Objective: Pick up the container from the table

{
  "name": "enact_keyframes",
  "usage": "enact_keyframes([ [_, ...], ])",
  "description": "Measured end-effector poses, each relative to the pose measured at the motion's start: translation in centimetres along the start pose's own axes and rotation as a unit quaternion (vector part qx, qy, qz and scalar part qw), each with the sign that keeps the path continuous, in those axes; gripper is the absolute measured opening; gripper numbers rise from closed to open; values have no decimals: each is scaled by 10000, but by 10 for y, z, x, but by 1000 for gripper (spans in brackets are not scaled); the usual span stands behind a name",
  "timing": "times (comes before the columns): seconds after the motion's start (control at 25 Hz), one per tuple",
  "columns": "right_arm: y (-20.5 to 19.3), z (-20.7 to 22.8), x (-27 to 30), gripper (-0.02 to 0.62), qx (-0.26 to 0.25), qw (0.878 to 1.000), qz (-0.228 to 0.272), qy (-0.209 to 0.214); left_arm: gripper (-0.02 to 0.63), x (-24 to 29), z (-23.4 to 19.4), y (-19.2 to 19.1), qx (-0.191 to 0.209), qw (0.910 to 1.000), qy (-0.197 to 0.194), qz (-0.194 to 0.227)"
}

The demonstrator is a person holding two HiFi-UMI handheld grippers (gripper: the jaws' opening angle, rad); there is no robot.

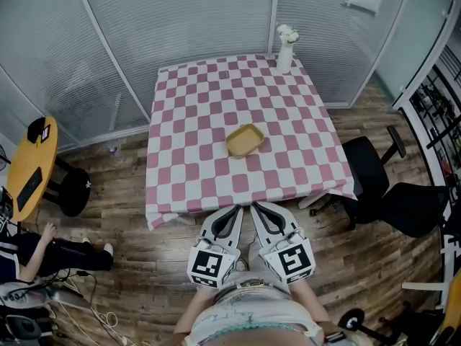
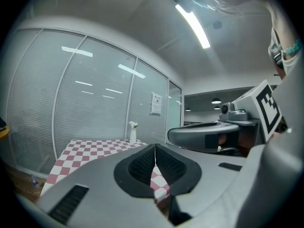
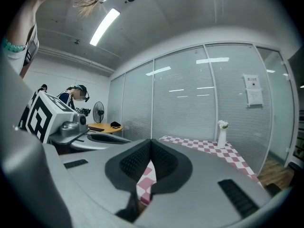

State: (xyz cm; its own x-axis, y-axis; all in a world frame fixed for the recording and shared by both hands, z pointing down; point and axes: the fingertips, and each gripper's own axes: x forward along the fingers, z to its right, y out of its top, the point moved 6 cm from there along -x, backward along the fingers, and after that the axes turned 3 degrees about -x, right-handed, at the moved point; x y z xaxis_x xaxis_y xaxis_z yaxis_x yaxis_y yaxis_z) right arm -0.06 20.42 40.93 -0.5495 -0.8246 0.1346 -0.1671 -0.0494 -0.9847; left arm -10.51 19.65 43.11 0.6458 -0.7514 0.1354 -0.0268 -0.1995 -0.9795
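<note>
Yellow shallow container (image 1: 245, 140) sits on the pink-checked desk (image 1: 180, 182), well apart from the left claw (image 1: 239, 209) and right claw (image 1: 253, 205). Both are pressed together, empty; arriving unopened could shove it away.

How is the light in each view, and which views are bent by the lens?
Head view: even light, slight bending, container sharp. Left gripper view: strong fisheye, dark corners, ceiling lamp glaring. Right gripper view: same fisheye, lamp reflections on the glass wall.
</note>
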Motion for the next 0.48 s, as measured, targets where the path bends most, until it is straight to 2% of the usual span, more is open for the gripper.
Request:
enact_keyframes([
  [0.28,2,41,30,-6,104,9999,55,45,15,43,-15,14,155,9999,42,-31],
  [0.48,1,64,45,-6,137,9998,35,111,15,71,-23,16,102,9998,55,-132],
])
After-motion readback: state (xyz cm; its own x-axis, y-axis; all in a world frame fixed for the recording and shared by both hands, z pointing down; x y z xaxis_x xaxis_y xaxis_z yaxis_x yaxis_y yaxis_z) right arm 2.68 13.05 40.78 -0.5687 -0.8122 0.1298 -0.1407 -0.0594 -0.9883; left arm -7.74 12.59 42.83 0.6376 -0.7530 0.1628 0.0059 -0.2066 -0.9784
